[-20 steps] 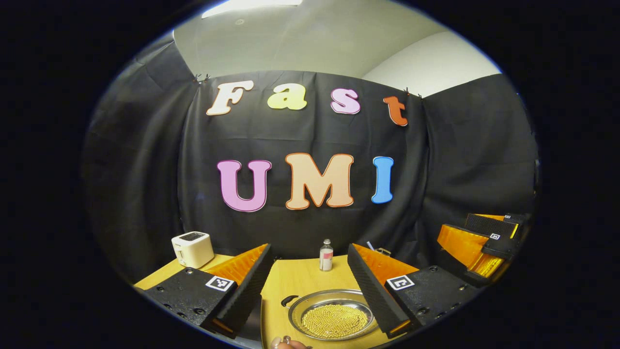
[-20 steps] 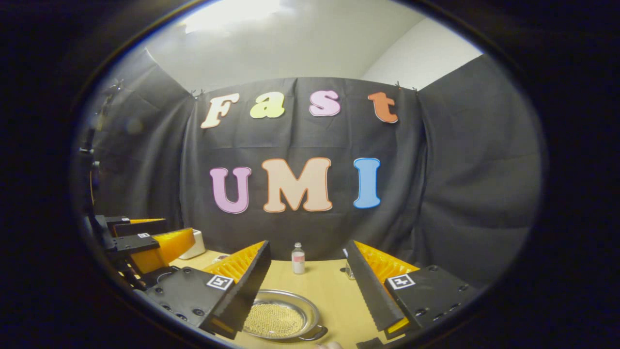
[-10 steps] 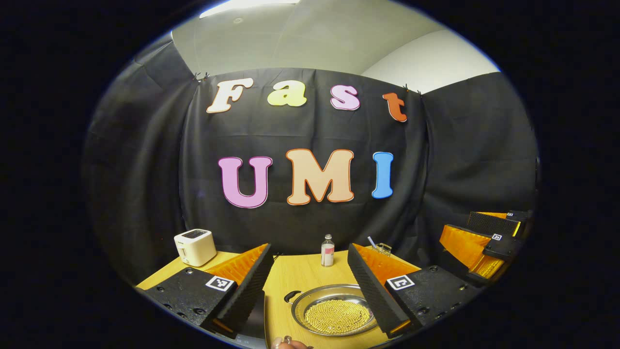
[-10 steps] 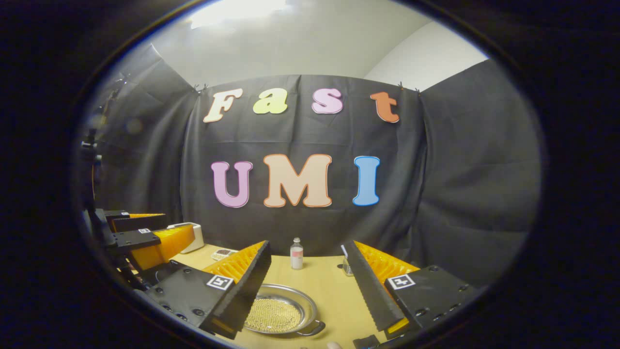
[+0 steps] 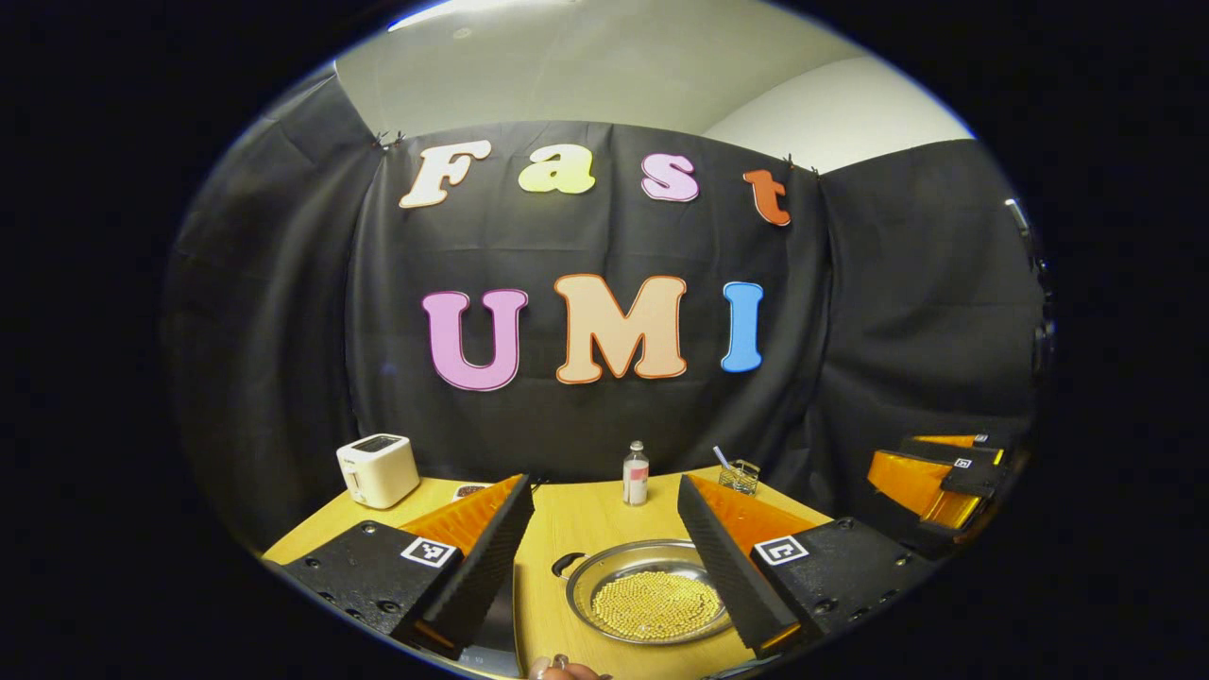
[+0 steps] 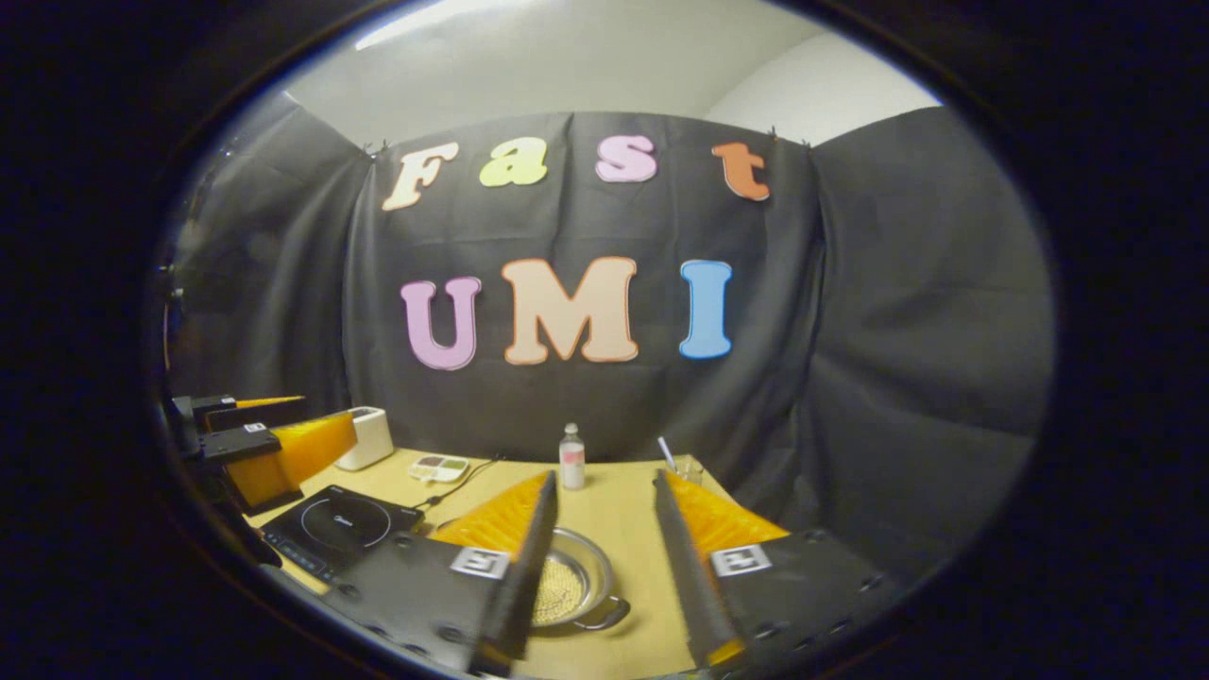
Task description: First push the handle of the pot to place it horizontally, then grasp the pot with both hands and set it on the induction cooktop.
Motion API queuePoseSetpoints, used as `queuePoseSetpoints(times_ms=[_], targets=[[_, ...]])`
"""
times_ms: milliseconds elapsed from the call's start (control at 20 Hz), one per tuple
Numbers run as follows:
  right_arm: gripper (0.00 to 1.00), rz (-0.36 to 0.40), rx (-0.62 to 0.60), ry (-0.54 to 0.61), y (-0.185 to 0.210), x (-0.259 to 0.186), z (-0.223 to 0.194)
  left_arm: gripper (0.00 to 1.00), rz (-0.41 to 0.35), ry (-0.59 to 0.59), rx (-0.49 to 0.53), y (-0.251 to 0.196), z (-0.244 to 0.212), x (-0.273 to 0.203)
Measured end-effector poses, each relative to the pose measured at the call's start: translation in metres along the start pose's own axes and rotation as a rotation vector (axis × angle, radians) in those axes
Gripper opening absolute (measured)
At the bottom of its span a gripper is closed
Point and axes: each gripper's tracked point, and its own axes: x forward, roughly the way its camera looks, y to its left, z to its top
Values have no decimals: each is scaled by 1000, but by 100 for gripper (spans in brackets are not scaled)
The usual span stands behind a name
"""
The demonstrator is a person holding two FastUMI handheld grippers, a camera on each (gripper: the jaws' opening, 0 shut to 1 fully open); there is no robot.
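Pot (image 6: 578, 587): untouched on table, right of induction cooktop (image 6: 338, 525). Right gripper (image 6: 604, 567) narrowed since a second ago, empty, closing on handle (image 6: 609, 619); left gripper (image 5: 604, 548) wide, empty. Push imminent.

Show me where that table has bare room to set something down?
Bare wood lies between the pot and the bottle, and right of the pot toward the glass. The left side is crowded: cooktop, toaster and a small tray.
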Motion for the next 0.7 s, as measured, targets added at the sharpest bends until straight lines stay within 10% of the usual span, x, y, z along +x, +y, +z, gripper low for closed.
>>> queuePoseSetpoints(times_ms=[50,200,350,700], targets=[[41,1,0,13,0,-4,-3,99,0,0,3,-1,-1,-1],[41,-1,-36,59,-3,6,-23,99,-5,10,13,-2,-7,-1],[2,11,-19,65,-4,6,-24,99,-2,25,12,-2,-12,0],[2,51,-15,194,-4,6,-71,99,1,57,6,-2,-29,7]])
